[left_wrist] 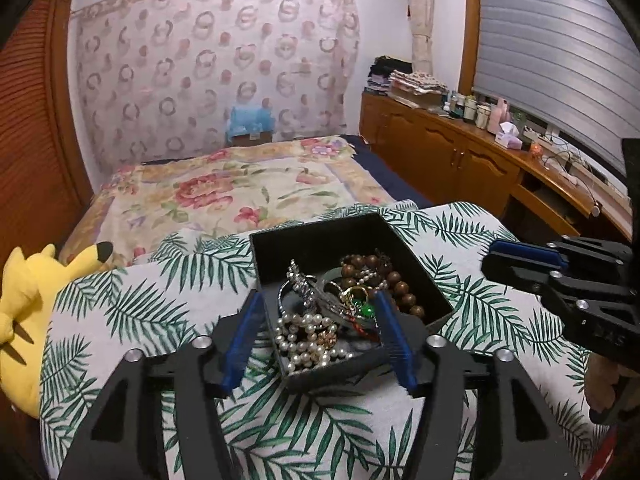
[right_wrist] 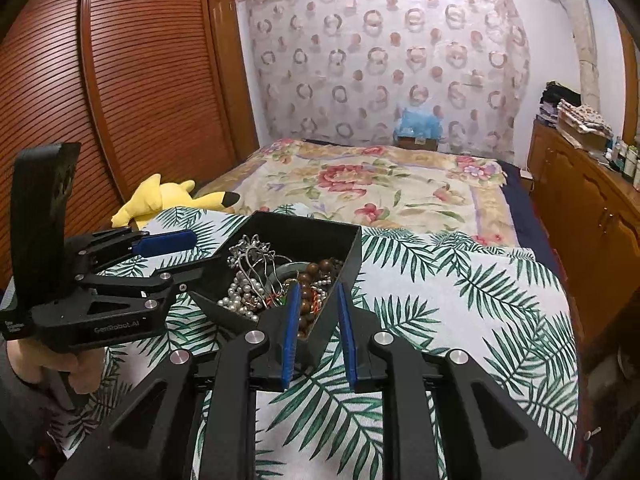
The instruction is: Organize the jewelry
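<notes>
Honestly, my left gripper (left_wrist: pixel 316 334) is spread wide around the black jewelry box's (right_wrist: pixel 298 227) near corner on the palm-print worktop (right_wrist: pixel 460 300) while my right gripper (right_wrist: pixel 318 334) straddles its wall, so a nudge could spill that tangled pearl necklace (left_wrist: pixel 306 338).

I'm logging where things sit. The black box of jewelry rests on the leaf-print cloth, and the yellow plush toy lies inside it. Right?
Not quite. The black box does rest on the leaf-print cloth, but the yellow plush toy lies outside it, beside the cloth's far corner, as the right wrist view shows.
</notes>
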A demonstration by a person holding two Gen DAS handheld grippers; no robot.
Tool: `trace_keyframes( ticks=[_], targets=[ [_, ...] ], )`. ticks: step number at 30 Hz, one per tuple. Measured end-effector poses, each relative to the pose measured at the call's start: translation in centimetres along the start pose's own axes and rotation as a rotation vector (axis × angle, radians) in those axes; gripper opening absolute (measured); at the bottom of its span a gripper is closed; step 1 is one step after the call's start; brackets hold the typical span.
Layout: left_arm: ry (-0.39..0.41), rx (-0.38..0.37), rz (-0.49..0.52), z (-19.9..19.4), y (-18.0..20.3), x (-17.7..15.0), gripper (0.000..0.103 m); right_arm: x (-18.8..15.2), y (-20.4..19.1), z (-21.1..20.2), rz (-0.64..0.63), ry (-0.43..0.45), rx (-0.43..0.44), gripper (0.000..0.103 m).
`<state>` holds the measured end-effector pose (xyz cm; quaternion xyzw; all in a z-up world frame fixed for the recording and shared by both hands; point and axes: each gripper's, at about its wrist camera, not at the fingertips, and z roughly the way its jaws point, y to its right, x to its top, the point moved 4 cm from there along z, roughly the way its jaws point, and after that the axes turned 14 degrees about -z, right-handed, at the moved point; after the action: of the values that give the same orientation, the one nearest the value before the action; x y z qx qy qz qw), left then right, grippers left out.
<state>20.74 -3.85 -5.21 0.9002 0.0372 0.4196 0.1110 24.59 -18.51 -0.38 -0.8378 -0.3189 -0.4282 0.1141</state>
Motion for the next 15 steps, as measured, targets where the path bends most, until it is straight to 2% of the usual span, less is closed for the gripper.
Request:
trace_keyframes(
  ticks=[2,4,7,8,9,11,15],
  targets=[
    [0.014,0.011,-0.008,-0.9,-0.3,-0.3,0.072,-0.2,-0.3,-0.9,0.007,0.015,-0.016,0.027],
    [0.024,0.018,-0.021,-1.7,-0.6,-0.6,0.08,-0.4,-0.6,-2.0,0.015,0.042,-0.035,0.045],
    [0.037,-0.008,-0.05,-3.6,-0.9,-1.3,0.088,-0.9,-1.2,-3.5,0.027,0.063,-0.054,0.048],
    [0.045,-0.007,-0.052,-4.2,-0.8,-1.5,0.091,-1.0,-1.3,-3.8,0.029,0.065,-0.058,0.052],
    [0.054,0.0,-0.051,-4.9,-0.8,-1.8,0.093,-1.2,-1.6,-4.3,0.027,0.073,-0.07,0.055],
    [0.065,0.015,-0.049,-6.0,-0.9,-2.4,0.095,-1.4,-2.2,-5.0,0.021,0.08,-0.09,0.069],
    [0.073,0.032,-0.063,-7.5,-1.1,-3.6,0.095,-2.2,-3.3,-6.5,0.018,0.1,-0.131,0.085]
  ],
)
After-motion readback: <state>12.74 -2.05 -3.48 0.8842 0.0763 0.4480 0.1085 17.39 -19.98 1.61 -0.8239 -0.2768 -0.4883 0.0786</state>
